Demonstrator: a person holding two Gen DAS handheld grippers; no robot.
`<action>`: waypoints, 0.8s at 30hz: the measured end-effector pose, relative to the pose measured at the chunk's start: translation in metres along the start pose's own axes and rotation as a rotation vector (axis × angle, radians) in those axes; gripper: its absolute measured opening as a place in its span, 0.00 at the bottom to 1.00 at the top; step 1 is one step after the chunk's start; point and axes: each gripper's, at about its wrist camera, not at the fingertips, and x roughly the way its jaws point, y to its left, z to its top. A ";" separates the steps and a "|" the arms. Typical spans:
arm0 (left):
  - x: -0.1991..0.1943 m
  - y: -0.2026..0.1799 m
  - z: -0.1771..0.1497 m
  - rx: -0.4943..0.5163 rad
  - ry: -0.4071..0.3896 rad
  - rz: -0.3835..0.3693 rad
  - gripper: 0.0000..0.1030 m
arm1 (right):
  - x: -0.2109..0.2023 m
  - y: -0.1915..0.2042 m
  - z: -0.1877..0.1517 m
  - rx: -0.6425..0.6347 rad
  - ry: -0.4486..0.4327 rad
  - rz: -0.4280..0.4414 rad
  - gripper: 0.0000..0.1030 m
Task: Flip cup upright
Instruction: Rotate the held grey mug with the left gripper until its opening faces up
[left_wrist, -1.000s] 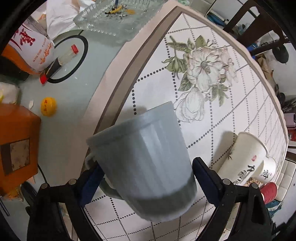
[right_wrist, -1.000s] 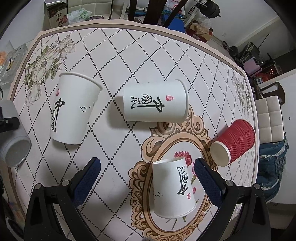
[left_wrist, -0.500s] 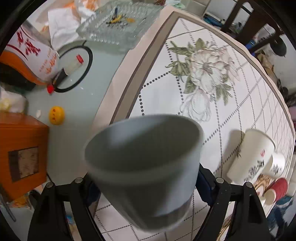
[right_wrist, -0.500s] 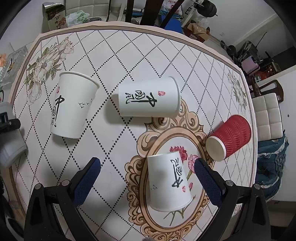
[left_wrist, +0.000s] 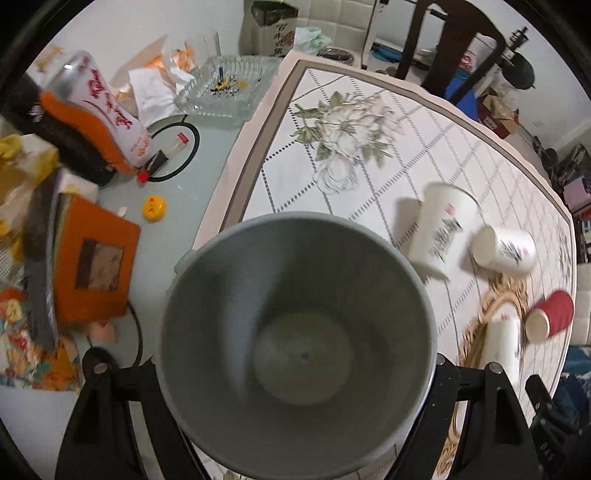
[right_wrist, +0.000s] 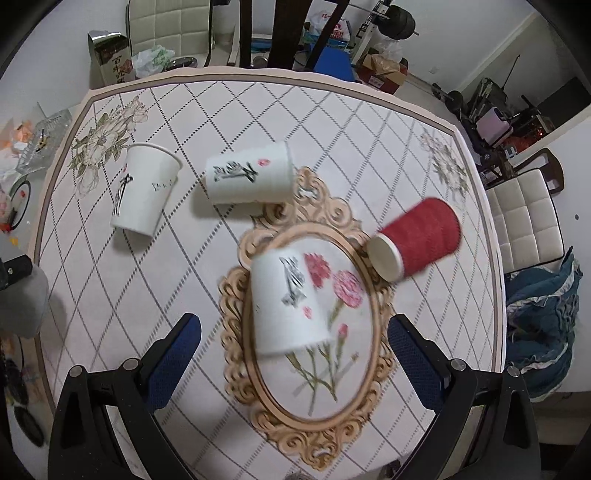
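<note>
My left gripper (left_wrist: 295, 373) is shut on a grey ribbed cup (left_wrist: 295, 347). The cup's open mouth faces the camera and I see its inside bottom. It fills the lower middle of the left wrist view, and its side shows at the left edge of the right wrist view (right_wrist: 22, 295). My right gripper (right_wrist: 295, 347) is open and empty above the table. A white paper cup (right_wrist: 288, 299) lies on its side on the oval flower medallion between its fingers.
Two more white paper cups (right_wrist: 144, 192) (right_wrist: 251, 175) and a red paper cup (right_wrist: 417, 238) lie on their sides on the patterned tablecloth (right_wrist: 369, 129). A glass ashtray (left_wrist: 225, 86), an orange box (left_wrist: 92, 262) and clutter sit left of the cloth.
The left gripper has turned the grey cup from mouth away to mouth facing the camera. The right gripper has drawn back, and the white cup now sits higher between its fingers.
</note>
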 end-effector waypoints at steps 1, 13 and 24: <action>-0.005 -0.005 -0.007 0.010 -0.003 0.002 0.79 | -0.002 -0.006 -0.005 0.001 -0.002 0.004 0.99; 0.016 -0.098 -0.131 0.211 0.194 -0.027 0.79 | 0.025 -0.101 -0.103 0.035 0.106 0.012 0.99; 0.079 -0.147 -0.136 0.287 0.262 0.008 0.80 | 0.067 -0.153 -0.135 0.113 0.184 -0.038 0.99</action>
